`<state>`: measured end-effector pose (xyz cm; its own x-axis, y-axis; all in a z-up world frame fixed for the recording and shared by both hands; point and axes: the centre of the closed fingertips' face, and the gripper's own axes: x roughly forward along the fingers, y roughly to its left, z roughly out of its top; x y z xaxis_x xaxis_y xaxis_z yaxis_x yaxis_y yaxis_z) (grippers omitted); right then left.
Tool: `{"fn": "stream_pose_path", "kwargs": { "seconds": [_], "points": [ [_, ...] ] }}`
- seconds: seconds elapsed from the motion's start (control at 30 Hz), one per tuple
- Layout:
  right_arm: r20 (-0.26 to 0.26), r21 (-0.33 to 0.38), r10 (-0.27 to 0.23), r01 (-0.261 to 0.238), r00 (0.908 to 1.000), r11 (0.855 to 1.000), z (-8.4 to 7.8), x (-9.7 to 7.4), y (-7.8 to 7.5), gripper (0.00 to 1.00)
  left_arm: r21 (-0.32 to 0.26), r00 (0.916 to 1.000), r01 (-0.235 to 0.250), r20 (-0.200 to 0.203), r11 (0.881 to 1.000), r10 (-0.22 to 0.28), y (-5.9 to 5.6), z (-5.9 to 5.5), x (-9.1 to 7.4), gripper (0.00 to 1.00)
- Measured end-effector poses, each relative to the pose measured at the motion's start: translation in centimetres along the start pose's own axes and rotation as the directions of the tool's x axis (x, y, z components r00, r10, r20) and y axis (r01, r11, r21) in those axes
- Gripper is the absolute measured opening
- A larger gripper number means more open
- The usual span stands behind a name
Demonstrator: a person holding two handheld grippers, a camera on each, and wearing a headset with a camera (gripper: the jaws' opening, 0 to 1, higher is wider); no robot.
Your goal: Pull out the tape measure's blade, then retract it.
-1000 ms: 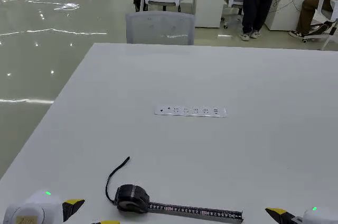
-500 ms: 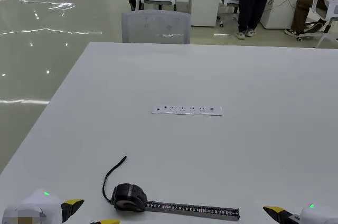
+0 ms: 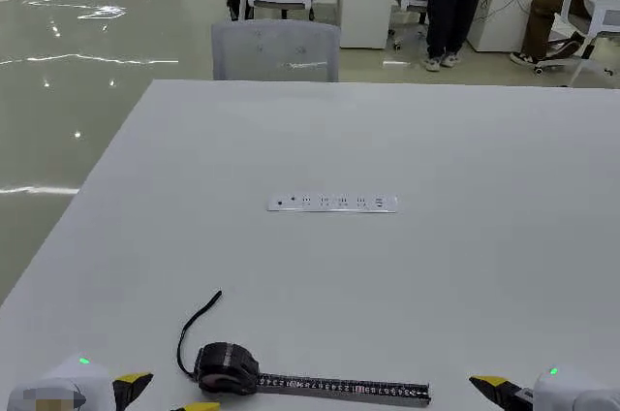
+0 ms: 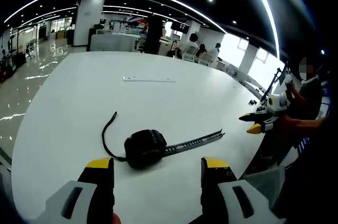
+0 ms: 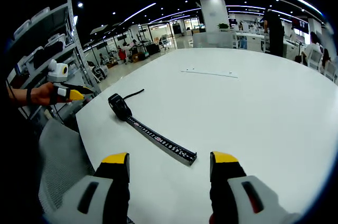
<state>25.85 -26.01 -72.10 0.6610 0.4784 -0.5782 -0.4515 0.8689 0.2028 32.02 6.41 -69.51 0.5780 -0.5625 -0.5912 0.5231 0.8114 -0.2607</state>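
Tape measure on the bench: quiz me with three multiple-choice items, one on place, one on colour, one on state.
1. Where does the tape measure lie? A) beside the power strip B) near the table's front edge C) on the chair
2. What colour tips the left gripper? A) red B) blue C) yellow
3. How is the blade? A) pulled out, flat B) fully retracted C) bent upright

1 B: it lies low in the head view. 2 C: yellow caps. 3 A: its numbered length stretches toward the open right gripper.

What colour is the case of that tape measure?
The tape measure case is black; it shows best in the left gripper view.
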Motion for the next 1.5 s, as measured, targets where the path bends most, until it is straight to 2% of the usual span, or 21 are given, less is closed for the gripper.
{"fn": "stream_pose_path", "kwargs": {
  "seconds": [0.33, 0.4, 0.5, 0.73, 0.97, 1.13, 1.5],
  "points": [
    [-0.018, -0.014, 0.016, -0.016, 0.9997, 1.0, -0.3, 0.2, -0.5, 0.61, -0.018, 0.9999, -0.017, -0.002, 1.0, 0.017, -0.3, -0.1, 0.5, 0.64],
    [-0.018, -0.013, 0.018, -0.018, 0.9997, 1.0, -0.2, 0.3, -0.7, 0.61, -0.018, 0.9998, -0.022, -0.002, 1.0, 0.022, -0.1, -0.1, 0.6, 0.64],
    [-0.021, -0.012, 0.023, -0.023, 0.9995, 1.0, -0.2, 0.4, -0.9, 0.6, -0.052, 0.9995, -0.032, 0.002, 0.998, 0.032, 0.3, -0.4, 0.9, 0.64],
    [-0.03, -0.012, 0.034, -0.035, 0.999, 0.999, -0.7, 1.0, -1.5, 0.6, -0.06, 0.9993, -0.037, -0.006, 0.998, 0.036, 0.1, -0.6, 1.8, 0.64],
    [-0.065, -0.022, 0.058, -0.06, 0.9962, 0.998, -1.4, 2.0, -1.8, 0.59, -0.066, 0.9994, -0.032, -0.016, 0.997, 0.031, -0.1, -0.5, 3.2, 0.64],
    [-0.101, -0.051, 0.071, -0.076, 0.9924, 0.996, -1.8, 2.7, -2.0, 0.59, -0.076, 0.9991, -0.036, -0.027, 0.996, 0.034, 0.2, -0.4, 4.1, 0.63],
    [-0.125, -0.067, 0.081, -0.09, 0.9888, 0.994, -2.1, 3.5, -2.3, 0.58, -0.084, 0.9986, -0.04, -0.038, 0.996, 0.037, 0.6, -0.4, 4.9, 0.63]
  ]
}}
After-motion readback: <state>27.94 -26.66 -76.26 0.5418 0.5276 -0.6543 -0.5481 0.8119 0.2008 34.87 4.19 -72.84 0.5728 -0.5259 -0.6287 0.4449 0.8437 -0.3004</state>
